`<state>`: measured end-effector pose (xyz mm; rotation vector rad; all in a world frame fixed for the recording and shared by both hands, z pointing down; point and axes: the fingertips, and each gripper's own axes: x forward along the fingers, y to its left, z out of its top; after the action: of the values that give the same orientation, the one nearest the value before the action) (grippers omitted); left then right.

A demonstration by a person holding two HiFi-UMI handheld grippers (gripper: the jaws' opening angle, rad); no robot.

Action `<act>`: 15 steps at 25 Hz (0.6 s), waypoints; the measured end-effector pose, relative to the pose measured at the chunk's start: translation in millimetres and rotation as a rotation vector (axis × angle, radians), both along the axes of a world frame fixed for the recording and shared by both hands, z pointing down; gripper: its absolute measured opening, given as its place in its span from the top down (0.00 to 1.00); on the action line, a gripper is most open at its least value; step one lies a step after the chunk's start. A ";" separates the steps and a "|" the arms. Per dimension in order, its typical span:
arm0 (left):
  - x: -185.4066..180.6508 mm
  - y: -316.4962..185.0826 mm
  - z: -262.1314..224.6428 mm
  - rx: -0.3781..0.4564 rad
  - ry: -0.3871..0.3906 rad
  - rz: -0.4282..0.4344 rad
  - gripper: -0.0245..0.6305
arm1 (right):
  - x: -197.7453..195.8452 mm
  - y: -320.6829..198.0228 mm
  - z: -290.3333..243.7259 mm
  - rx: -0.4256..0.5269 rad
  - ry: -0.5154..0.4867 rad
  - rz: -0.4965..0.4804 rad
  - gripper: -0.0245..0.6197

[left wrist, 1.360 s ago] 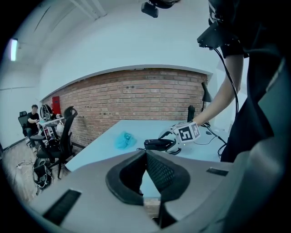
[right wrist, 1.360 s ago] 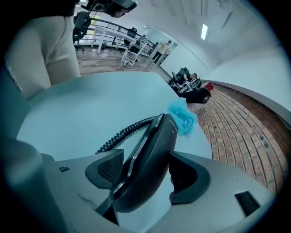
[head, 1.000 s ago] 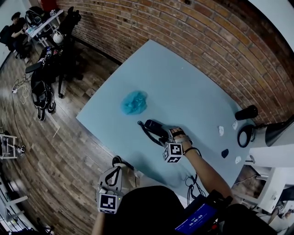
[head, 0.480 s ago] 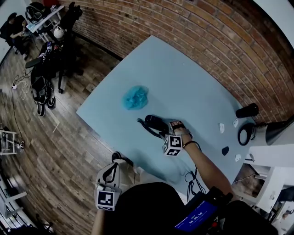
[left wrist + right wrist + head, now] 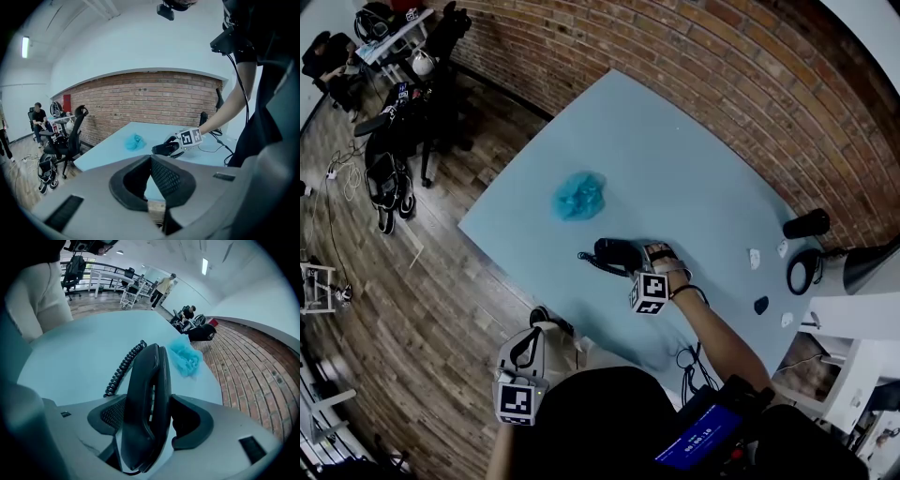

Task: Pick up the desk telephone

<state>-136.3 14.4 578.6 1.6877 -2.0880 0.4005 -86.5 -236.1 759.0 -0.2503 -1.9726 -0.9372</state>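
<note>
A red brick wall runs along the far side of a big light blue table. The floor is brown wood. Black chairs stand by a white desk. A long lamp glows on the white ceiling.

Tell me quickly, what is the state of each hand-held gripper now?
Left hand-held gripper: closed, holding nothing.
Right hand-held gripper: closed on the desk telephone.

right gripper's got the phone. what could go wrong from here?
1. The telephone sits in the right gripper held near one end, most of it jutting past the jaws; it may pivot or slip.
2. Its coiled cord trails onto the table; lifting could drag or snag it.
</note>
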 end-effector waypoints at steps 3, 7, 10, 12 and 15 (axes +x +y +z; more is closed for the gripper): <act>0.7 -2.0 0.5 -0.005 -0.008 0.014 0.93 | -1.5 0.1 0.0 0.002 -0.002 0.014 0.50; 4.3 -5.8 2.0 -0.001 -0.007 0.027 0.93 | -1.6 -1.1 -0.2 0.007 -0.004 0.028 0.50; 5.0 -7.2 4.1 0.007 -0.008 0.033 0.93 | -1.4 -1.1 1.0 0.011 -0.006 0.039 0.50; 4.5 -8.3 4.4 0.007 -0.007 0.038 0.93 | -1.7 -1.4 1.1 0.014 -0.009 0.046 0.50; 3.9 -9.5 4.4 0.008 -0.005 0.043 0.93 | -0.7 -0.9 1.5 0.017 -0.012 0.067 0.51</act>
<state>-132.3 4.9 583.0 1.7410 -2.0624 0.4109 -87.2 -237.0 760.5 -0.1682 -1.9709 -0.9132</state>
